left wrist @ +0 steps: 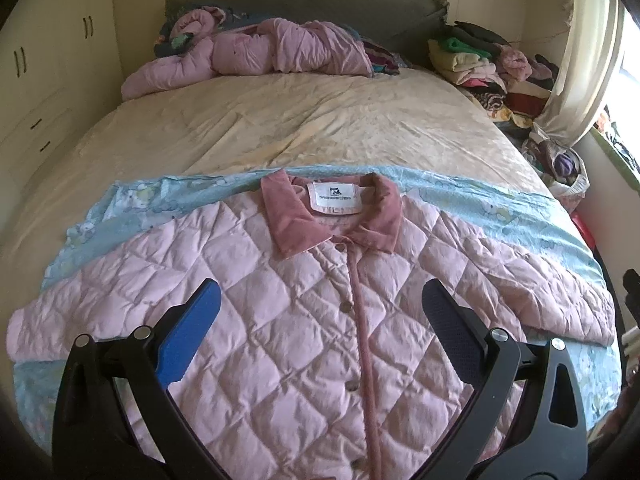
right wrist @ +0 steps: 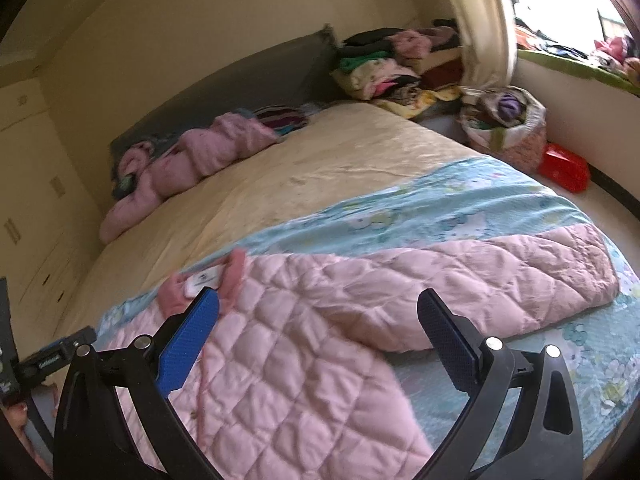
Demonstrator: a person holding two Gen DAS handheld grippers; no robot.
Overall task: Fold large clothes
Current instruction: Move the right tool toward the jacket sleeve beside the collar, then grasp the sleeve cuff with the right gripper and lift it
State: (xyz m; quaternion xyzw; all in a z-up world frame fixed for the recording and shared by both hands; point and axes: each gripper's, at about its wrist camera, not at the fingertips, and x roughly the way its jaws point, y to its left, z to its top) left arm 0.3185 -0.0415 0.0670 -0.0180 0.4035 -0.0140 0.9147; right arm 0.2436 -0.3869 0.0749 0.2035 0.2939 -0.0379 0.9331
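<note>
A pink quilted jacket [left wrist: 280, 304] lies flat, front up and buttoned, on a light blue sheet [left wrist: 500, 208] at the near end of the bed. Its darker pink collar [left wrist: 288, 216] with a white label points toward the headboard, and both sleeves are spread out sideways. My left gripper [left wrist: 322, 300] is open and empty above the jacket's chest. In the right wrist view the jacket [right wrist: 304, 340] shows with its right sleeve [right wrist: 500, 272] stretched out. My right gripper [right wrist: 318, 312] is open and empty above the spot where that sleeve joins the body.
A crumpled pink garment [left wrist: 256, 52] lies by the grey headboard [left wrist: 304, 0]. Piles of clothes [left wrist: 480, 60] stand to the right of the bed, with a full bag [right wrist: 508, 124] and a red bag [right wrist: 564, 166] on the floor. Cream cupboards [left wrist: 44, 72] line the left wall.
</note>
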